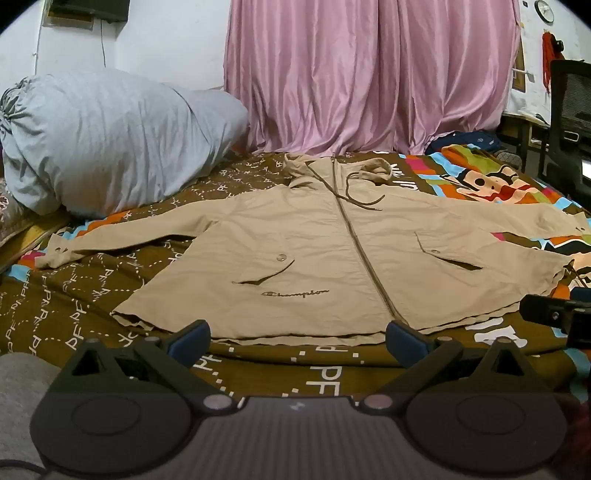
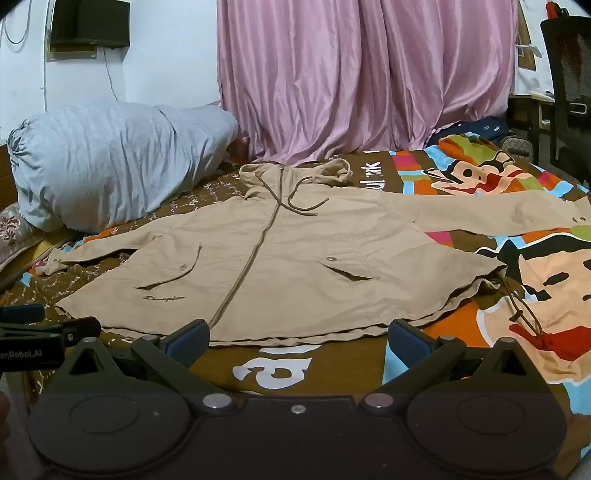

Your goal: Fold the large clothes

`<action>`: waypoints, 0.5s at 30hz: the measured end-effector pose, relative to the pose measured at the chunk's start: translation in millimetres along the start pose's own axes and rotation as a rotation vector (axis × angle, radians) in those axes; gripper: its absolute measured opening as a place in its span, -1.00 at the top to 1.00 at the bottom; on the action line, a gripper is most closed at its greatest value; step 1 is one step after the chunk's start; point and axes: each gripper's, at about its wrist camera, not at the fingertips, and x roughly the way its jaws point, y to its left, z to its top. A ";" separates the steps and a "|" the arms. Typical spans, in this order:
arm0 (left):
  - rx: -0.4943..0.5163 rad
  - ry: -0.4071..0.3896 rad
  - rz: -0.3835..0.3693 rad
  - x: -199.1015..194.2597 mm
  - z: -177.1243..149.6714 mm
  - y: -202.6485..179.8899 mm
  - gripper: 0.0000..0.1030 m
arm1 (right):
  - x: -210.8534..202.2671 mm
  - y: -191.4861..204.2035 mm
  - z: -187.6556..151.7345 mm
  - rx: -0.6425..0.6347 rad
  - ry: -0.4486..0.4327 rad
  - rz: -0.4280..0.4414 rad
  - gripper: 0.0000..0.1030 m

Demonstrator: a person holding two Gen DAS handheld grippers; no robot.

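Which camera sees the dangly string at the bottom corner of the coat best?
The right wrist view: the hem drawstring trails fully visible off the jacket onto the bedspread. The left wrist view shows only a bit at its right edge.

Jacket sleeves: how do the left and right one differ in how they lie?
The left sleeve angles down toward the pillow, its cuff crumpled. The right sleeve stretches straighter across the cartoon bedsheet, cuff flatter. Both lie spread out, unfolded, untouched by either gripper.

Beyond the tan jacket (image 1: pixel 332 251), its right-hand sleeve cuff runs off the left wrist picture's edge, the black chair (image 2: pixel 569 85) is cut by the frame, and the wall clock (image 1: pixel 545 10) is too small to read.
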 end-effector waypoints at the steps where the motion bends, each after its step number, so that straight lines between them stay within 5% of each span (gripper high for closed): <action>1: -0.001 -0.002 0.000 -0.1 0.0 0.0 -0.99 | 0.1 -0.1 0.0 -0.001 0.001 -0.001 -0.99; 15: -0.005 -0.002 -0.002 -0.1 0.2 0.1 -0.99 | -0.4 -1.9 0.0 0.013 -0.002 0.003 -0.99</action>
